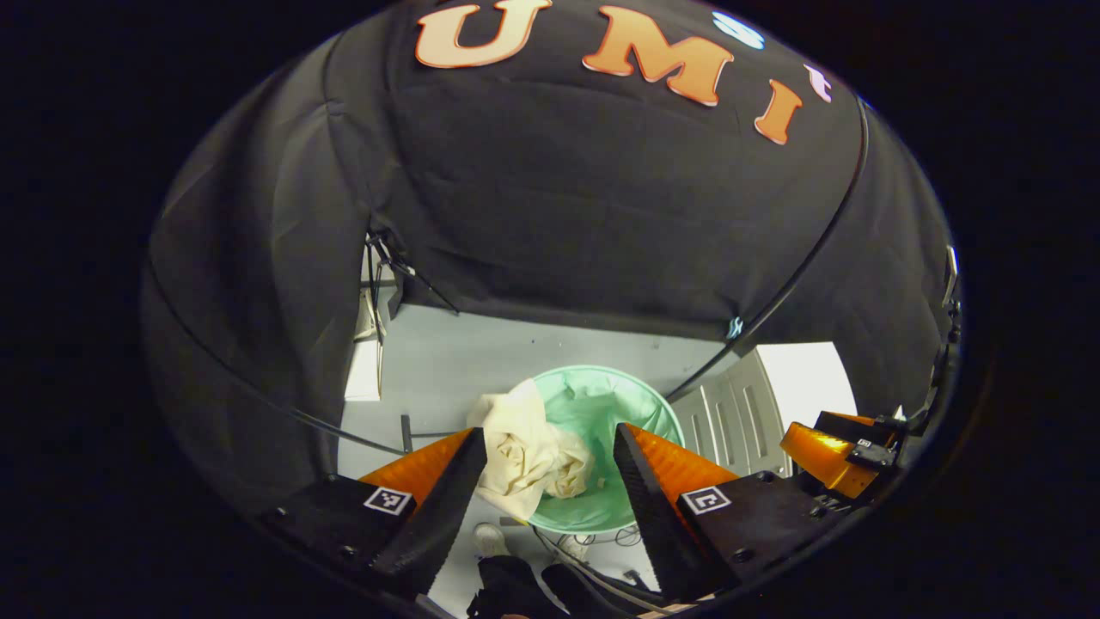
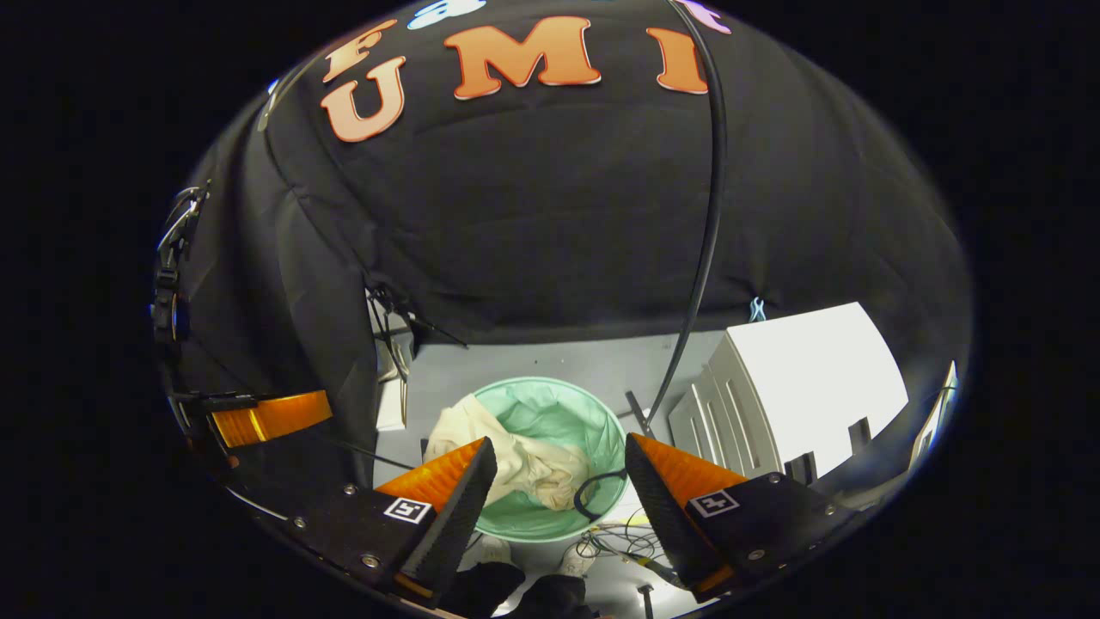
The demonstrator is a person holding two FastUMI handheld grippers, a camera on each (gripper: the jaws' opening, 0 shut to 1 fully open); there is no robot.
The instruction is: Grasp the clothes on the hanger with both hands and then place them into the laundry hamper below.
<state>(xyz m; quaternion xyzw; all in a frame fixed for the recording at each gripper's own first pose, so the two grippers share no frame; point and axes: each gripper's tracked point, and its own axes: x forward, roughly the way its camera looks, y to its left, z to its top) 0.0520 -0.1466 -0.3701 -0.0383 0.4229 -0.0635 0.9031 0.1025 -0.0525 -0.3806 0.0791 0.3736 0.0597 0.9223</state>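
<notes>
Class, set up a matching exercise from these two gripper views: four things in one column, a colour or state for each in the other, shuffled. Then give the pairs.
Things:
1. laundry hamper
2. garment
3. left claw
4. cabinet

Descriptions:
A. white, beside the hamper
B. open, holding nothing
C. mint green, round
D. cream, draped over the hamper's rim

Pairs: 1-C, 2-D, 3-B, 4-A

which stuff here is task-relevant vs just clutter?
Job:
- cream garment, draped over the rim, partly inside
- green laundry hamper on the floor
- left tool, open, above the hamper
- right tool, open, above the hamper

Lying about:
- white cabinet beside the hamper
- loose cables on the floor
- black cable hanging down the wall
</notes>
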